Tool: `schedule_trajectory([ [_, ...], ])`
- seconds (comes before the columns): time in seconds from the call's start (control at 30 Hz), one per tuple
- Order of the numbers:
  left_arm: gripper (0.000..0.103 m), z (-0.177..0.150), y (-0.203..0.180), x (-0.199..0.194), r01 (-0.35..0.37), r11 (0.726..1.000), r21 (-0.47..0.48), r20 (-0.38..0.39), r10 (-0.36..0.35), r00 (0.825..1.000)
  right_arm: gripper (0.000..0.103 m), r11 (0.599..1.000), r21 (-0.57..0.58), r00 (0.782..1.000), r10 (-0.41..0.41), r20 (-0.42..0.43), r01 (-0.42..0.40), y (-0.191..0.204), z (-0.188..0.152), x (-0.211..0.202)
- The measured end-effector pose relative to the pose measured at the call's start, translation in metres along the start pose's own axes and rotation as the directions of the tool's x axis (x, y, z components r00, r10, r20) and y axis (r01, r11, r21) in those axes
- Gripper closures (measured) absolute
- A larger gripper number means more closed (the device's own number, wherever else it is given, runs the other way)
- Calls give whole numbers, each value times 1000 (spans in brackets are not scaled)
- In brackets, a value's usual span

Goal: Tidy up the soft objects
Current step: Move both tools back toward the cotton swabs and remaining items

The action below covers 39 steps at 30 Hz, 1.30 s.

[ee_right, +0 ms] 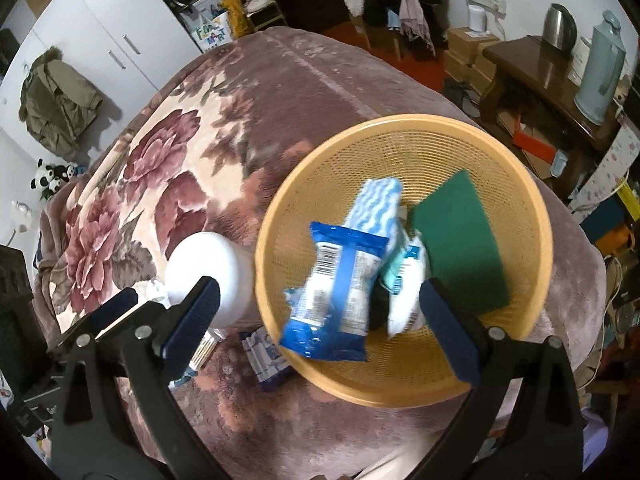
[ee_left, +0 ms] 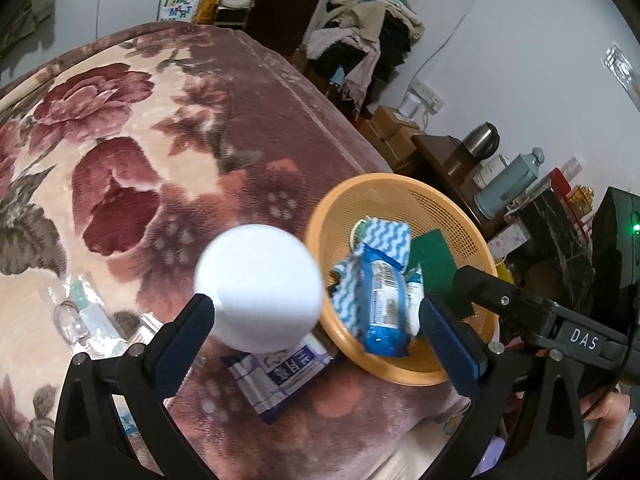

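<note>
**Two open grippers, one white ball just left of the basket**

Two things decide the coming move: the orange basket (ee_right: 404,128) and the white ball (ee_left: 259,286) that sits outside it. Seen from the left gripper (ee_left: 316,320), the basket lies ahead and to the right, its near rim just beyond the right finger; the ball lies ahead and slightly left, touching or nearly touching the tip of the left finger. The left gripper's jaws are spread wide and pinch nothing. The ball is round, so it has no long axis to line up with; only the sideways offset matters.

From the right gripper (ee_right: 320,312), the basket is straight ahead and fills the gap between the fingers, while the ball (ee_right: 210,276) sits off past the left finger. This gripper too is spread and empty, hovering over the blue packet (ee_right: 340,288), the blue-and-white wavy cloth (ee_right: 378,204) and the green scouring pad (ee_right: 460,240) already in the basket.

The left gripper looks the nearer to the ball, and the carry would then run rightward. A small blue-and-white sachet (ee_left: 280,376) lies on the blanket (ee_left: 120,120) beneath the ball, close to the basket's near rim.
</note>
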State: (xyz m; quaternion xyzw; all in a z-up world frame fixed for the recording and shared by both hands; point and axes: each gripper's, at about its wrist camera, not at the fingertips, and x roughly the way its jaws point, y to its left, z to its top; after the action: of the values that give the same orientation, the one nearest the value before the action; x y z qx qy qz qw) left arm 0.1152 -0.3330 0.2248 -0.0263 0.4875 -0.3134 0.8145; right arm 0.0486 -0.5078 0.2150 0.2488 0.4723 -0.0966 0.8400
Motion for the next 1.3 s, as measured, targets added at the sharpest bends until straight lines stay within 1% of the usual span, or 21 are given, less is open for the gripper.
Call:
schedule_trajectory([
  [0.13,1,-3,23,-7,-8,999,-34,10,8,1000,2,999,-32,1000,2,-7,-2,19,0,5],
  [0.5,1,-9,89,-40,-20,991,-135,60,28,998,2,987,-162,1000,15,-24,-19,91,-10,21],
  [0.63,1,-15,117,-55,-42,984,-175,77,56,995,2,979,-203,999,27,-34,-33,116,-15,28],
  [0.83,1,-32,167,-71,-74,963,-258,81,98,992,2,962,-267,997,41,-66,-57,154,-31,44],
  [0.97,1,-42,191,-79,-86,953,-289,81,114,990,2,951,-300,994,52,-99,-80,177,-43,56],
  [1.2,1,-61,230,-87,-106,933,-343,73,139,988,2,937,-335,988,57,-143,-103,205,-61,75],
  [1.3,1,-72,247,-87,-116,919,-377,62,150,987,2,931,-345,984,63,-167,-118,214,-72,83],
])
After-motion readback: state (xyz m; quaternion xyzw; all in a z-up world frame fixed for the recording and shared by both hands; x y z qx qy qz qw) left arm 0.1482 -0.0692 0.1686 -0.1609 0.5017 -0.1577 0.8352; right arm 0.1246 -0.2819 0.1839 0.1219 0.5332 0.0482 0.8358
